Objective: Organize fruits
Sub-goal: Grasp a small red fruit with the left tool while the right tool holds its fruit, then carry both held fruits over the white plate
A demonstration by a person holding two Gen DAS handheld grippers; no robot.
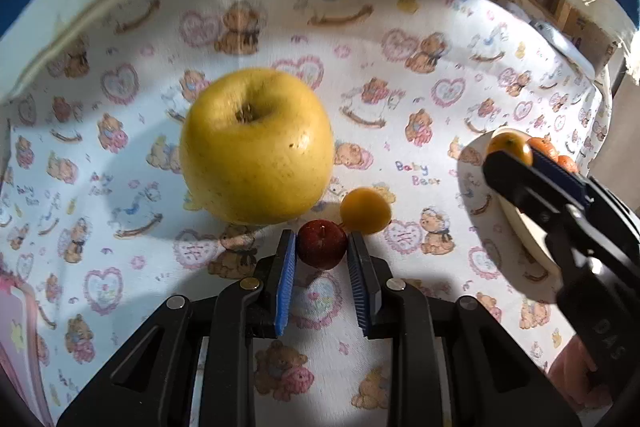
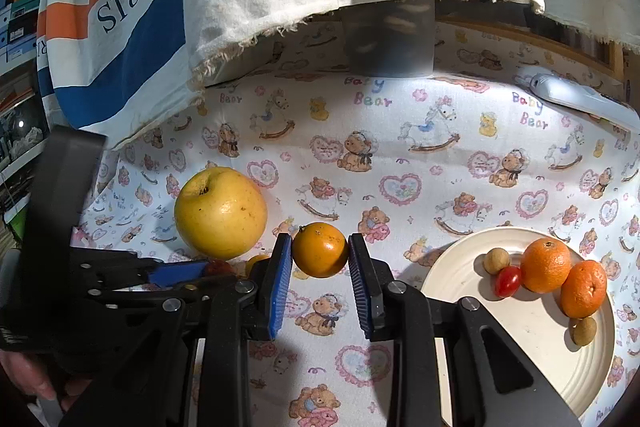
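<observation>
A small dark red fruit (image 1: 322,243) is clamped between the fingers of the left gripper (image 1: 322,253), low on the patterned surface (image 1: 400,107) beside the yellow apple (image 1: 256,147). A small orange (image 2: 320,249) is pinched by the right gripper (image 2: 320,259), seemingly bound for the plate (image 2: 532,331), where other fruits are gathered.

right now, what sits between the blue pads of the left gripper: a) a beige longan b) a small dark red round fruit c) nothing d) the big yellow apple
b: in the left wrist view the left gripper has its blue pads closed on the small dark red round fruit, with the big yellow apple just beyond it.
</observation>
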